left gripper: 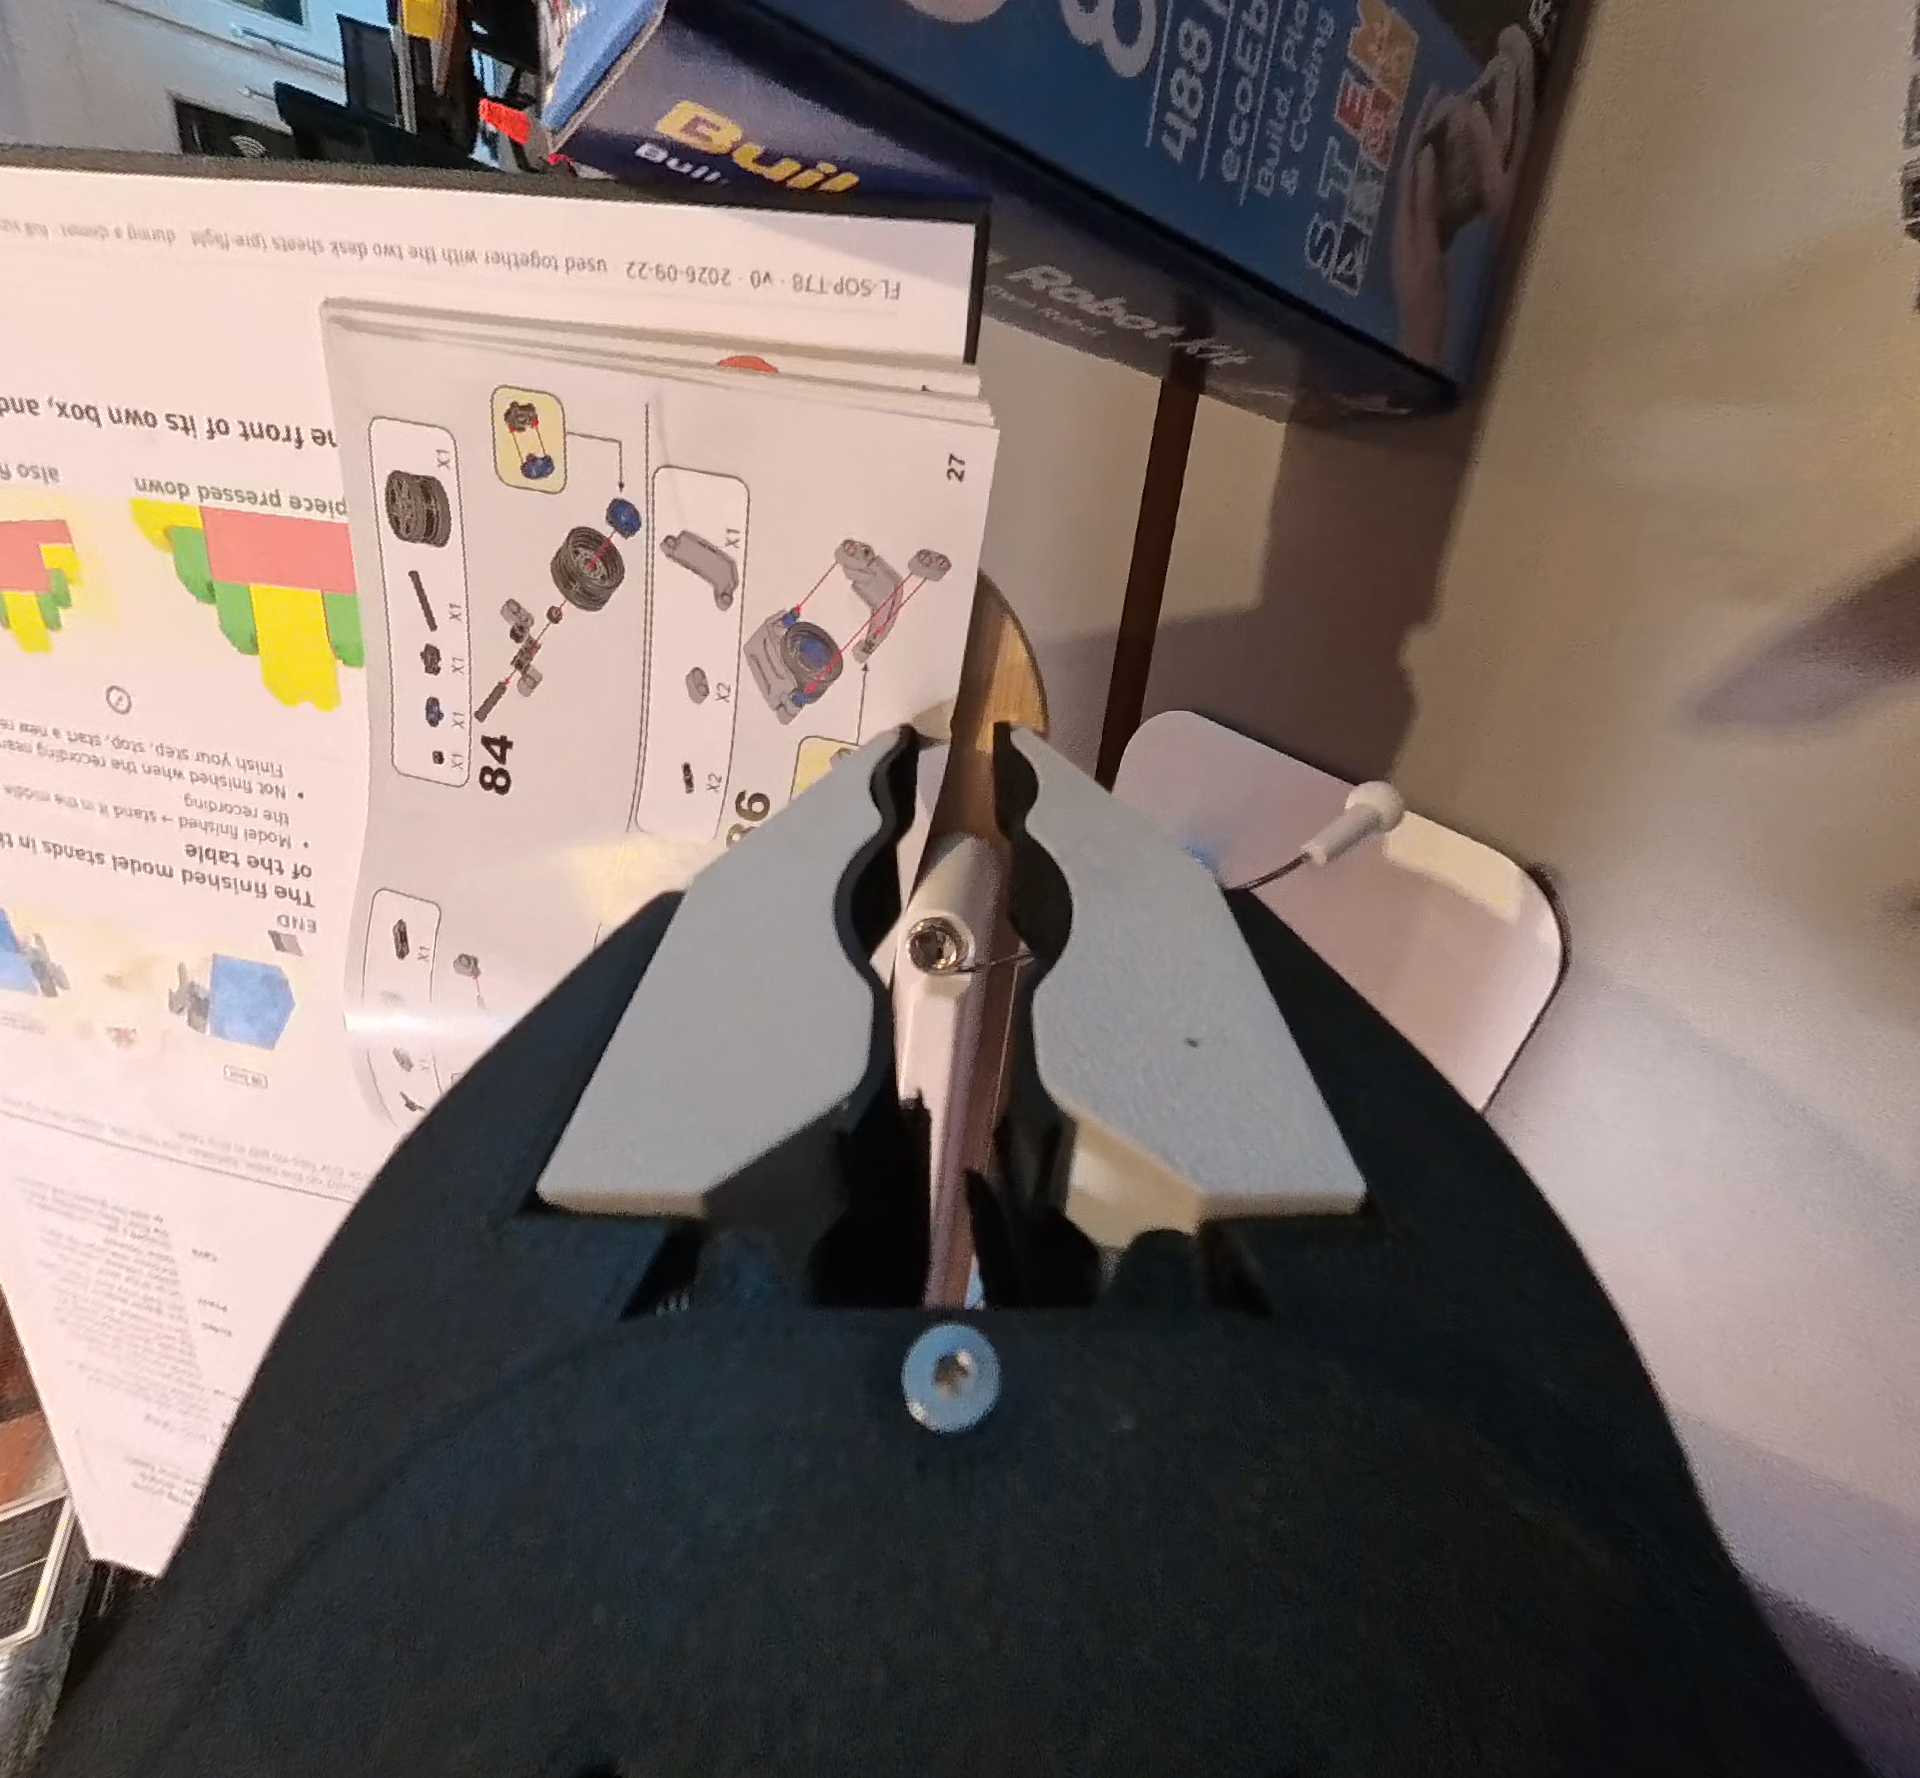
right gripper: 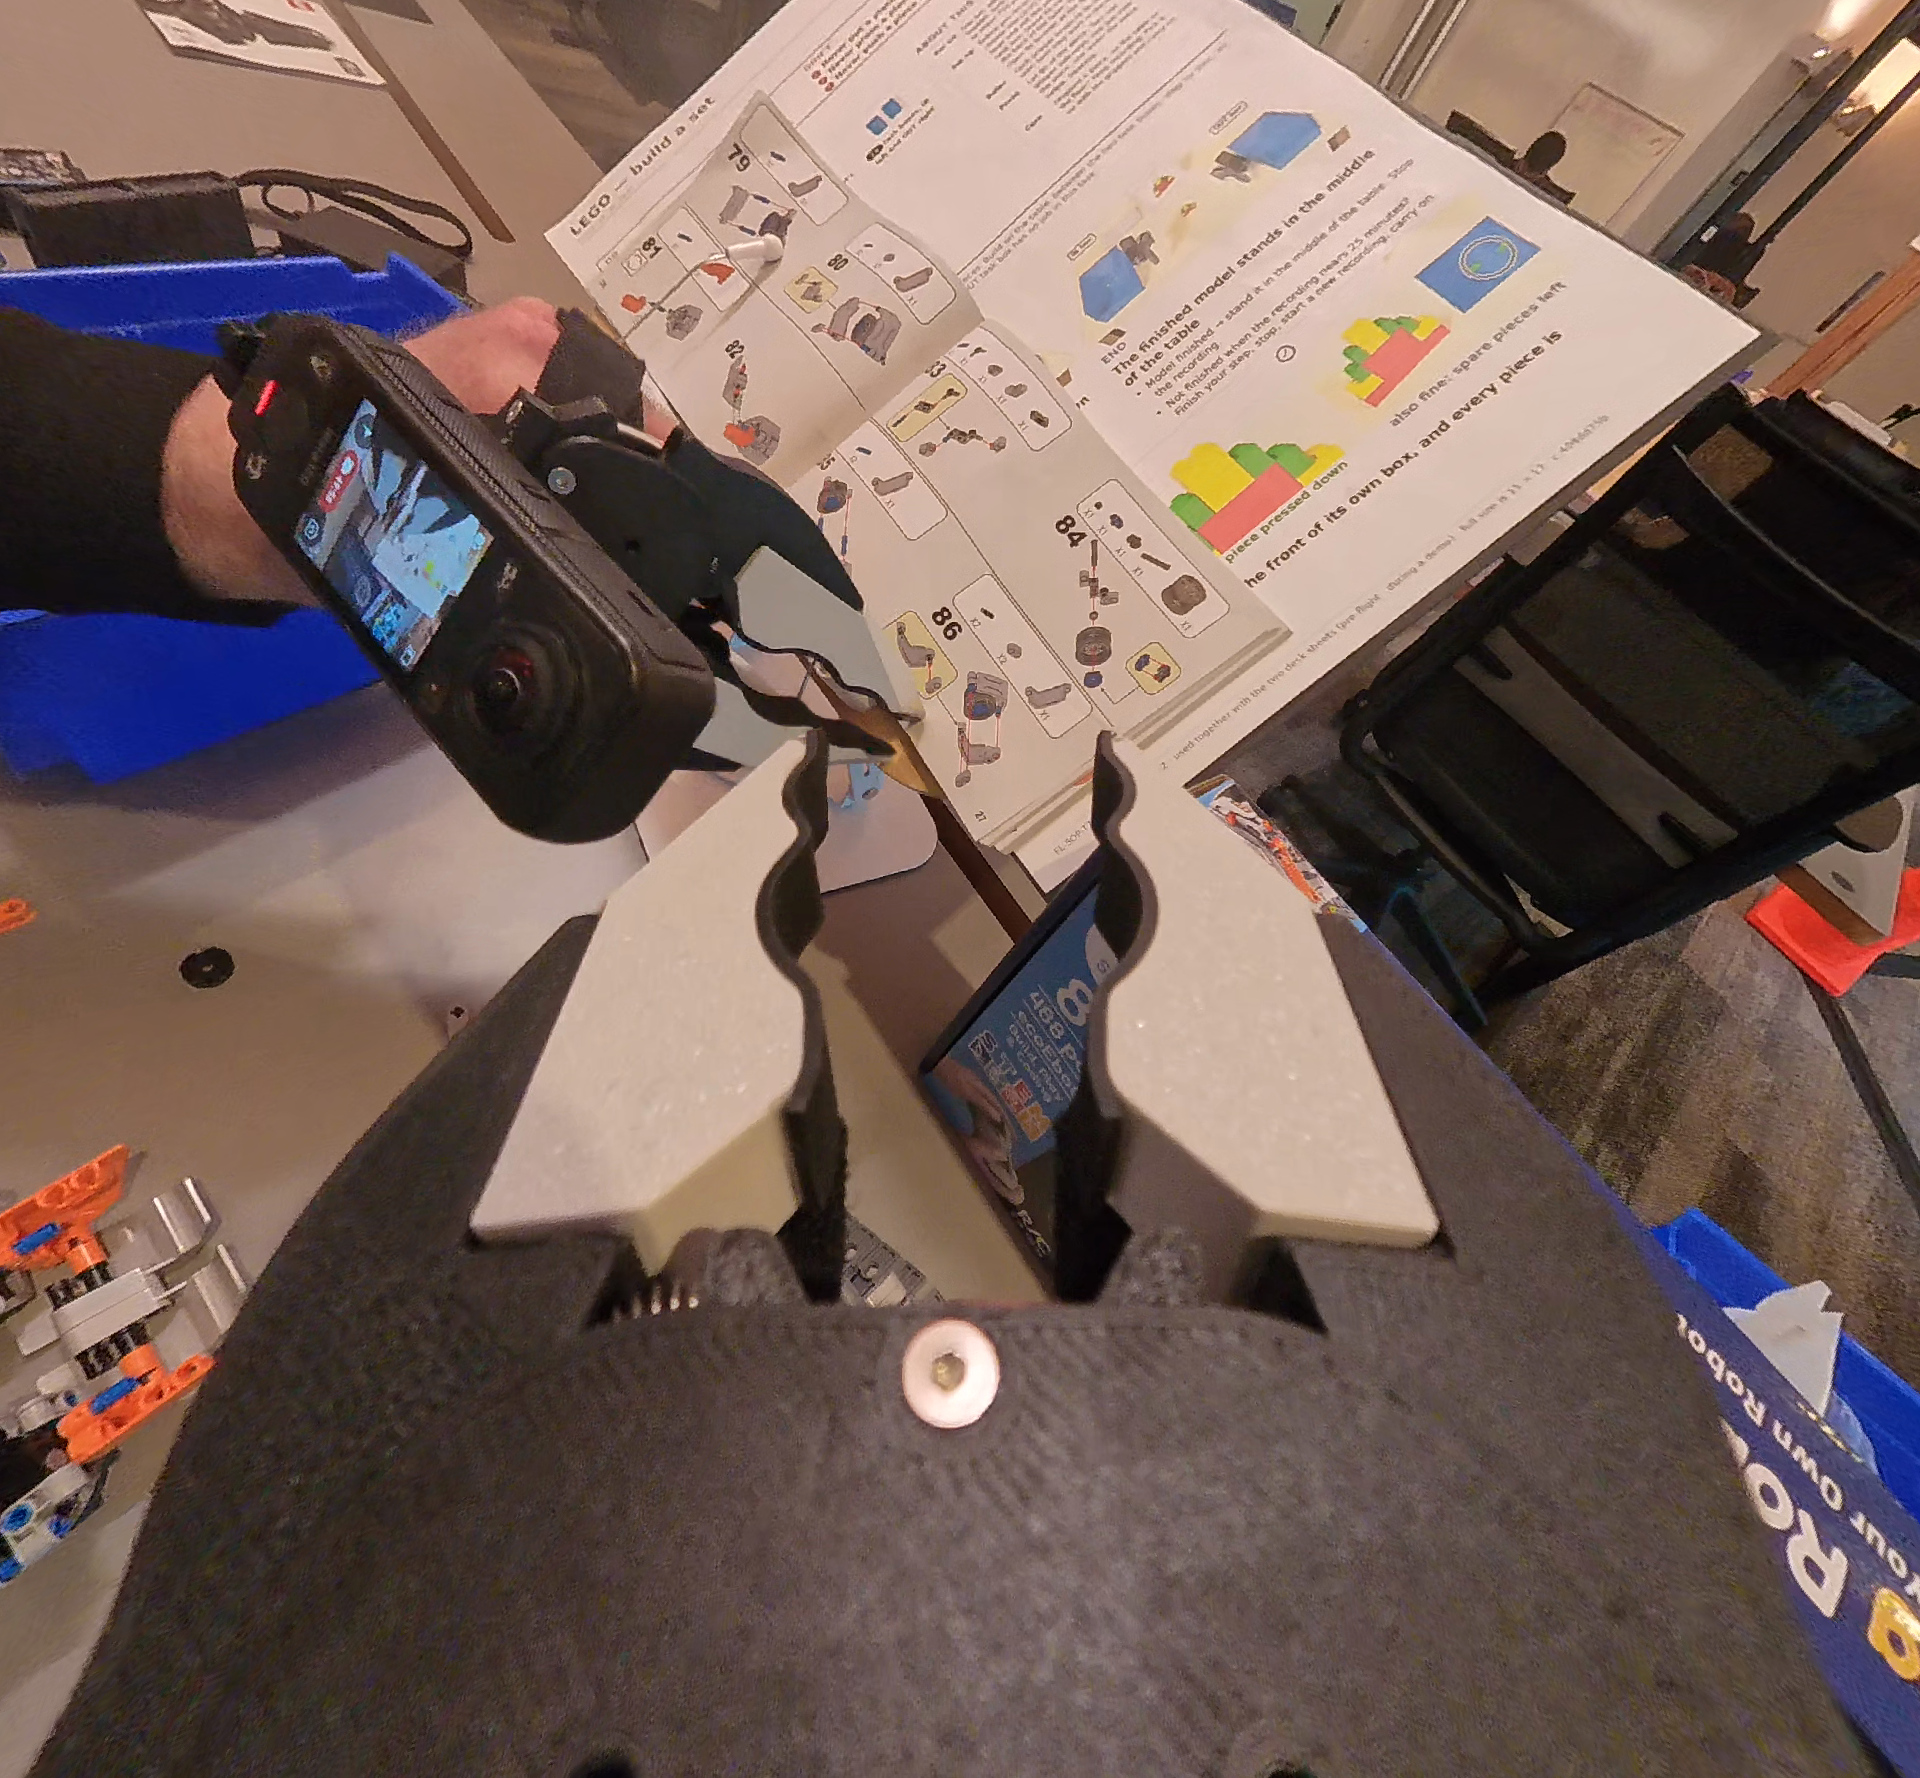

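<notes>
Bricks, orange and grey (right gripper: 94,1281), lay at the far left on the table (right gripper: 312,907). The left gripper (left gripper: 954,741) was clenched on a thin brass-and-wood tool (left gripper: 982,689), its long axis running forward between the fingers. The instruction booklet (right gripper: 977,523) lay just beyond. The right gripper (right gripper: 956,757) hung released, empty, with a blue box (right gripper: 1023,1053) beneath it.

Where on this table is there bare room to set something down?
Bare grey tabletop lies between the blue bin and the orange-and-grey brick model. It is crowded ahead, around the instruction booklet, blue set box and left gripper.
</notes>
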{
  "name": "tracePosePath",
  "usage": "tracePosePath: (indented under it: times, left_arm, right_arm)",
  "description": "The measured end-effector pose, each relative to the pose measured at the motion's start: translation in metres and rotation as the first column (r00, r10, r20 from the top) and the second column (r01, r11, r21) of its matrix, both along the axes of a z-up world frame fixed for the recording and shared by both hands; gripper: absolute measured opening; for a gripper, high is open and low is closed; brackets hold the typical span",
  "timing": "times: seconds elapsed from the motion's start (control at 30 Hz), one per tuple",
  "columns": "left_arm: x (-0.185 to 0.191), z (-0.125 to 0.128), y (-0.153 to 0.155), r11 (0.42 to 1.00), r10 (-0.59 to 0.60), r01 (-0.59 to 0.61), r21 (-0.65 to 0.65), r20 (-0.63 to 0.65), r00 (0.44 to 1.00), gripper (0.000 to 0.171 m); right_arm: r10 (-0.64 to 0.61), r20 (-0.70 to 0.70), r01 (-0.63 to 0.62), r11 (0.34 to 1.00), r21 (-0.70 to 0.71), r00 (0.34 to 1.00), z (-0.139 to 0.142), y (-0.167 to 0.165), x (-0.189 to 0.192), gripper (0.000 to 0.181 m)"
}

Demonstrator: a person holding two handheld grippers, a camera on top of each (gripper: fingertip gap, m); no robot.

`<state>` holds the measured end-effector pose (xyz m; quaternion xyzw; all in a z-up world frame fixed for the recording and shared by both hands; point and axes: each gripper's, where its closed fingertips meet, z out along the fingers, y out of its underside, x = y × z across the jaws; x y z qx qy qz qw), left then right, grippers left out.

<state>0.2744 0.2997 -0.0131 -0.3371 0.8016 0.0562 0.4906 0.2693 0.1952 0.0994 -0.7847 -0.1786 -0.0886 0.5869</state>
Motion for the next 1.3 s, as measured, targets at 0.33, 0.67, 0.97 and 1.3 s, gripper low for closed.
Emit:
tracePosePath:
  times: [0.33,0.67,0.97,1.3]
  left_arm:
    - [0.005,0.005,-0.001,0.998,-0.028,0.026,0.061,0.034,0.999,0.025]
    - [0.021,0.004,-0.012,0.999,-0.048,0.049,-0.011,0.059,0.997,0.021]
    - [0.018,0.006,-0.011,0.995,-0.06,0.063,-0.077,0.042,0.997,0.008]
    - [0.018,0.003,-0.013,0.976,-0.083,0.086,-0.198,0.024,0.996,0.0]
  right_arm:
    - [0.006,-0.009,-0.006,1.0,0.019,1.0,0.006,-0.004,0.001,0.049]
    - [0.008,-0.022,-0.007,0.999,0.033,1.0,0.01,-0.006,0.004,0.048]
    - [0.012,-0.031,-0.01,0.999,0.041,0.999,0.012,-0.008,0.005,0.048]
    - [0.014,-0.041,-0.013,0.999,0.041,0.999,0.012,-0.009,0.008,0.048]
